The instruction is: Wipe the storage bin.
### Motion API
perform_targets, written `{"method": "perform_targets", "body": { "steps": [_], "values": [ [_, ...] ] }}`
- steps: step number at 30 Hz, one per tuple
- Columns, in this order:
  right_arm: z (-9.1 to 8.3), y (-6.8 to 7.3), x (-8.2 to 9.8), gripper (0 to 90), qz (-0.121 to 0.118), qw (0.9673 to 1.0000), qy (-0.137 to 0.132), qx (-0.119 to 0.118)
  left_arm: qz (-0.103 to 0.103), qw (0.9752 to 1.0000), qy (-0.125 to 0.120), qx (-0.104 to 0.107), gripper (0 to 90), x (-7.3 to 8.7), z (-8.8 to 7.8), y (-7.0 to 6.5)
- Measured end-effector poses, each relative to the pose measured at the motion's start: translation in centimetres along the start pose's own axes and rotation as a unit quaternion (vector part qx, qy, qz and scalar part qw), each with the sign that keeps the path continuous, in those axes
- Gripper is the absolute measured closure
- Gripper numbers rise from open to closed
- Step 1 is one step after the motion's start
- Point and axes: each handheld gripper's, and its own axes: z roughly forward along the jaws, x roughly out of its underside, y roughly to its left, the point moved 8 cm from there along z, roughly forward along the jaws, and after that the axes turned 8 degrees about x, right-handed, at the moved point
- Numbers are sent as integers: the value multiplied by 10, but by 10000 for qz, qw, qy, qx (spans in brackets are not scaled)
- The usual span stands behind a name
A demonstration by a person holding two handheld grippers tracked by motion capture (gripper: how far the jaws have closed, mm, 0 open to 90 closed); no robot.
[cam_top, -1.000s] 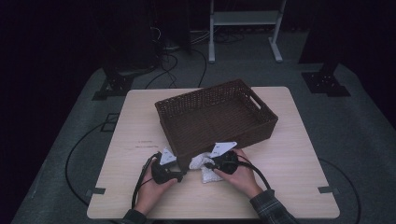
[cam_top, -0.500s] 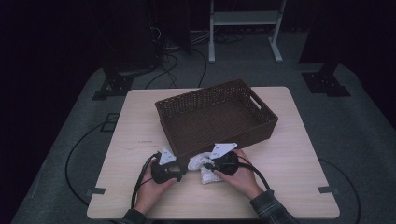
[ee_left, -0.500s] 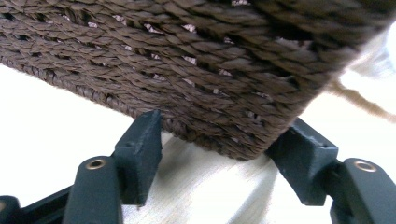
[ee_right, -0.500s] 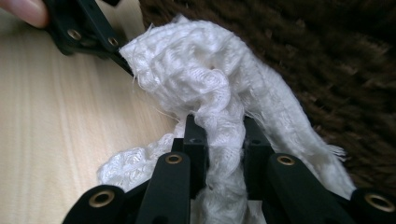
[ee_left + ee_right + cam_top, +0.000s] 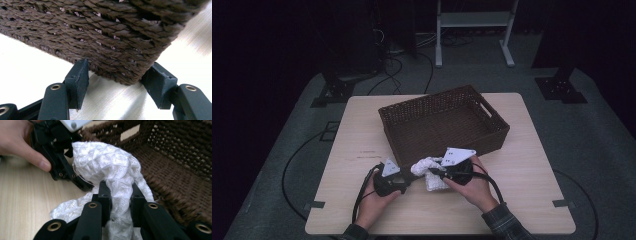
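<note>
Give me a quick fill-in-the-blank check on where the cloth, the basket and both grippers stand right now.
1. The right gripper is shut on the white ____.
2. The brown wicker basket on the table is ____ inside.
3. The left gripper has its jaws set apart on either side of a ____ of the basket.
4. In the high view, the white cloth hangs between the two grippers, just in ____ of the basket's near wall.

Missing words: cloth; empty; corner; front
</note>
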Motion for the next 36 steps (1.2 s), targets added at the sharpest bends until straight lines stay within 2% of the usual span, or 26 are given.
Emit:
{"method": "perform_targets", "body": {
  "steps": [10, 20, 29, 36],
  "values": [
    [-10, 8, -22, 762, -92, 9993, -364, -46, 13, 10000, -5, -6, 387, 0, 0, 0],
    [19, 21, -13, 765, -146, 9995, -46, -286, 11, 10000, -2, 2, 386, 0, 0, 0],
    [39, 23, 5, 766, -200, 9986, 303, -385, 29, 10000, 12, -4, 386, 0, 0, 0],
    [52, 23, 20, 766, -150, 9973, 576, -427, 17, 10000, -1, -10, 385, 0, 0, 0]
  ]
}}
